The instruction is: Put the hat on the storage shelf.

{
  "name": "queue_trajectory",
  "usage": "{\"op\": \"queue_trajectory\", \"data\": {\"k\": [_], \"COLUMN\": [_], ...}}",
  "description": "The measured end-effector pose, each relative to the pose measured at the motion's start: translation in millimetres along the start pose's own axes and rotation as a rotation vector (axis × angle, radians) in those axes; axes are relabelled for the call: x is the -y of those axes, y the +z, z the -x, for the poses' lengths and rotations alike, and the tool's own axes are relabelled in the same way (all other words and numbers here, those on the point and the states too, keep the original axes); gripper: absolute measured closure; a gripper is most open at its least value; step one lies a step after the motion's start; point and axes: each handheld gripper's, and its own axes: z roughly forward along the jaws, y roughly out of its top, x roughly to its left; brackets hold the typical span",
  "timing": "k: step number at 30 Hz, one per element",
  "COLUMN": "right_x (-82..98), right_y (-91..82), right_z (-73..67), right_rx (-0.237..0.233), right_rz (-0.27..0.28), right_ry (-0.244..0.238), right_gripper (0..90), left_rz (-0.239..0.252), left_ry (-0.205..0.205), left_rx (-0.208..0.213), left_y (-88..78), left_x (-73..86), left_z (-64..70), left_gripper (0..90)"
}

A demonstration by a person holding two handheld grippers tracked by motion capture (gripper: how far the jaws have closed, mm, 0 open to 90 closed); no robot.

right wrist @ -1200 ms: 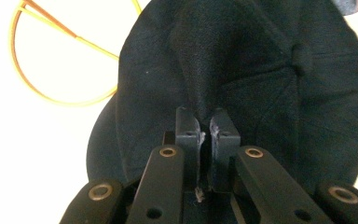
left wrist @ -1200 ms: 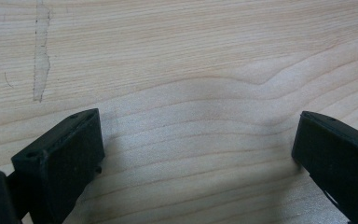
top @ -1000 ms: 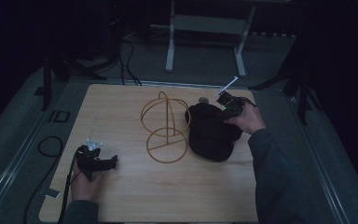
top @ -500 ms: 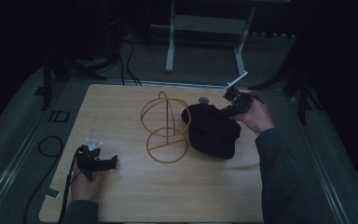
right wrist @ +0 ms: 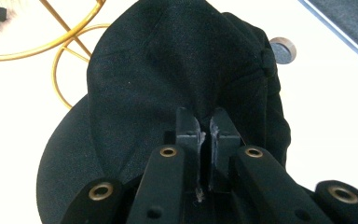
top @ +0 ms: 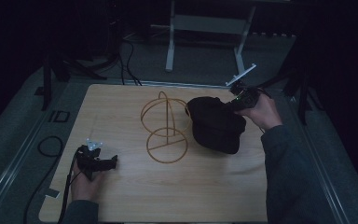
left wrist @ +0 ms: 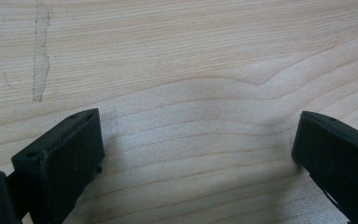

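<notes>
A black cap (top: 215,123) hangs partly lifted off the wooden table (top: 135,196), right of a gold wire stand (top: 166,125). My right gripper (top: 230,103) is shut on the cap's fabric at its back top edge. In the right gripper view the two jaws pinch a fold of the cap (right wrist: 177,70) at the right gripper (right wrist: 208,119), and the gold wire stand (right wrist: 70,44) lies beyond at upper left. My left gripper (top: 108,161) rests open near the table's front left corner. In the left gripper view the left gripper (left wrist: 196,140) has wide jaws over bare wood with nothing between them.
A small round grey disc (right wrist: 282,50) lies on the table just past the cap. A white metal frame (top: 205,28) stands on the floor behind the table. Cables (top: 42,149) trail on the floor at the left.
My right gripper has risen and drawn back to the right, pulling the cap's crown up with it. The left hand and its gripper have stayed put.
</notes>
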Motion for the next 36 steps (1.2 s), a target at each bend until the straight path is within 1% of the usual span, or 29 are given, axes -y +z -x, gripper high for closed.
{"op": "queue_trajectory", "data": {"k": [4,8,13,21,36], "right_x": [-1.8,-3.6,-5.9,-11.5,-22.2], "right_y": [-8.1,-14.4,-20.6,-28.0,-41.8], "right_z": [-0.4,-0.8,-1.6,-2.3,-6.0], "right_rx": [0.012,0.021,0.026,0.03,0.048], "right_rz": [0.006,0.012,0.024,0.052,0.083], "right_ry": [-0.006,-0.024,-0.023,-0.029,-0.04], "right_gripper": [85.1,85.1,85.1,85.1,85.1], "left_rz": [0.0,0.0,-0.002,-0.003,-0.002], "left_ry": [0.0,0.0,0.0,0.001,0.001], "left_rx": [0.0,0.0,0.001,0.001,0.001], "left_y": [0.0,0.0,-0.1,-0.2,-0.2], "left_x": [0.0,0.0,-0.1,-0.1,-0.1], "left_z": [0.0,0.0,0.0,-0.1,-0.1], "left_gripper": [1.9,1.9,1.9,1.8,1.9]}}
